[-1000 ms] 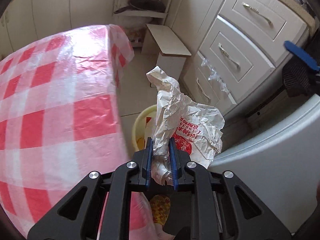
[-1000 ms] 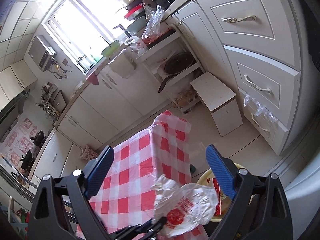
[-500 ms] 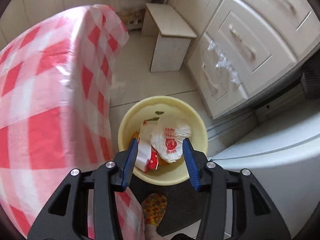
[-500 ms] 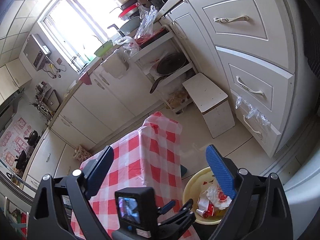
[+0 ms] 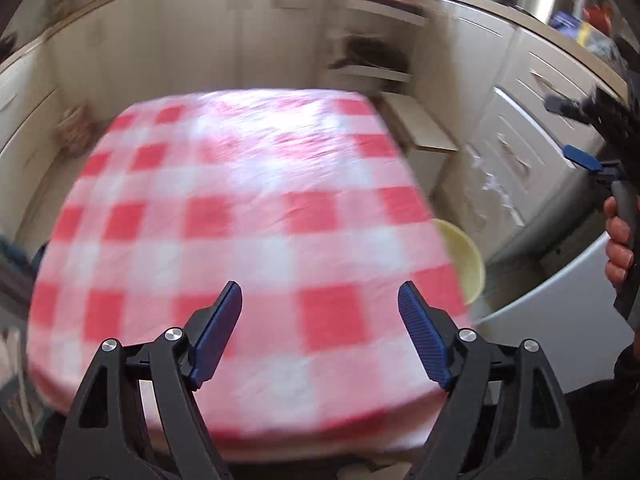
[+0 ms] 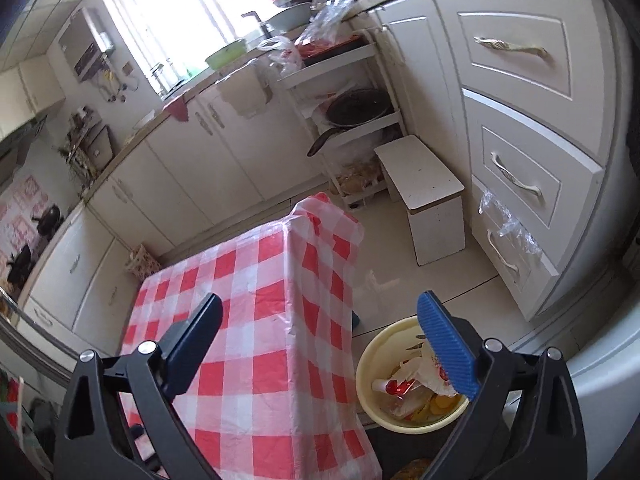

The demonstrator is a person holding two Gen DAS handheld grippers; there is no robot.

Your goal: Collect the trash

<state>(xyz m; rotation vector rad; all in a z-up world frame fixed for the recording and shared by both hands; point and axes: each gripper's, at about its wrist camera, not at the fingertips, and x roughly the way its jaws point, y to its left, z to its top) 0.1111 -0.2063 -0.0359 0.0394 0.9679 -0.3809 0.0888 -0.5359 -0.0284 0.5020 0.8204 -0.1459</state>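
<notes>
While our left tongs [image 5: 320, 328] gape unloaded over the red-checked counter [image 5: 248, 216], our right tongs [image 6: 320, 344] hang equally spread, gripping nothing. Beneath their right finger, on the tiled floor, the yellow bin [image 6: 372, 364] holds the crumpled wrapper [image 6: 430, 376], its red print unreadable. Cream cabinets [image 6: 516, 120] stand beyond.

Trash [image 6: 416, 384] in basin [image 6: 370, 364], basin on floor right of table [image 6: 256, 320]; stool [image 6: 424, 188] behind

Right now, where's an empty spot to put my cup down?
The red-checked tablecloth looks bare across its whole top, from the near edge to the far corner by the white stool. The yellow bin beside it on the floor is crowded with trash. Both grippers, left and right, hang open.
</notes>
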